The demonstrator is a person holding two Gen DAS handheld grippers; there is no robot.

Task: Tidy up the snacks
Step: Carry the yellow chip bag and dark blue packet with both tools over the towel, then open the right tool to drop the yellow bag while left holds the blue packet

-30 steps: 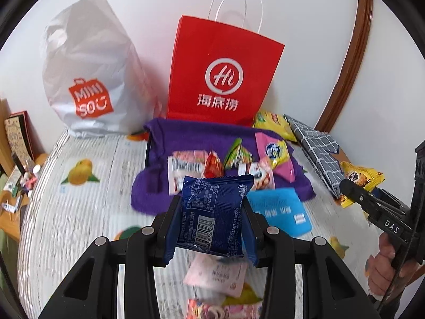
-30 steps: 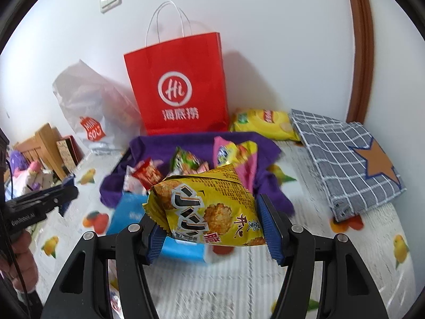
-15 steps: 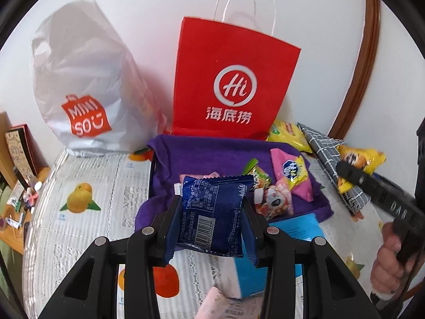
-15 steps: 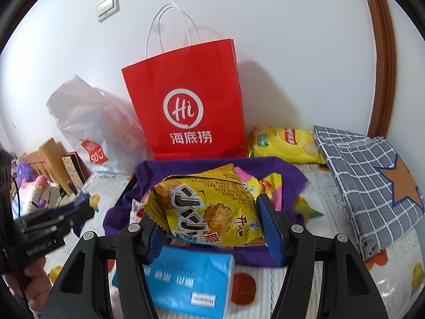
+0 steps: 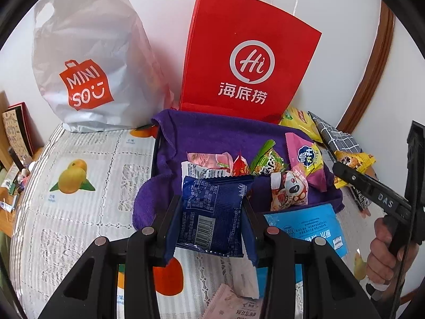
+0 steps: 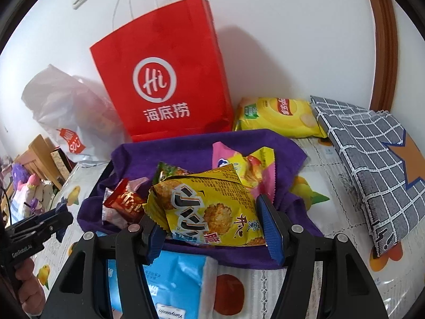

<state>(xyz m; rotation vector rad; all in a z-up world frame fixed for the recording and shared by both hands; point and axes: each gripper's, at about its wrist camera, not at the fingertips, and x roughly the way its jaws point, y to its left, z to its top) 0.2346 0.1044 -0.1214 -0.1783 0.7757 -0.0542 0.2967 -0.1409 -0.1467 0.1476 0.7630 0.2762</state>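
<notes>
My left gripper (image 5: 211, 212) is shut on a dark blue snack packet (image 5: 212, 212), held at the near left edge of a purple cloth-lined tray (image 5: 212, 130). My right gripper (image 6: 212, 223) is shut on a yellow snack bag (image 6: 209, 210), held over the tray's (image 6: 186, 148) near edge. Several small snack packs lie in the tray: a pink-and-yellow one (image 5: 305, 159), a green one (image 5: 265, 159), a red one (image 6: 124, 202). The right gripper also shows at the right of the left wrist view (image 5: 342, 170).
A red paper bag (image 5: 247, 58) and a white Miniso bag (image 5: 85, 61) stand against the wall behind the tray. A blue tissue pack (image 6: 170, 287) lies in front of it. A yellow chip bag (image 6: 279, 117) and a grey checked cloth (image 6: 372, 164) lie to the right.
Both grippers have moved forward toward the tray with their snacks still held. The tray and bags now look larger and closer.
</notes>
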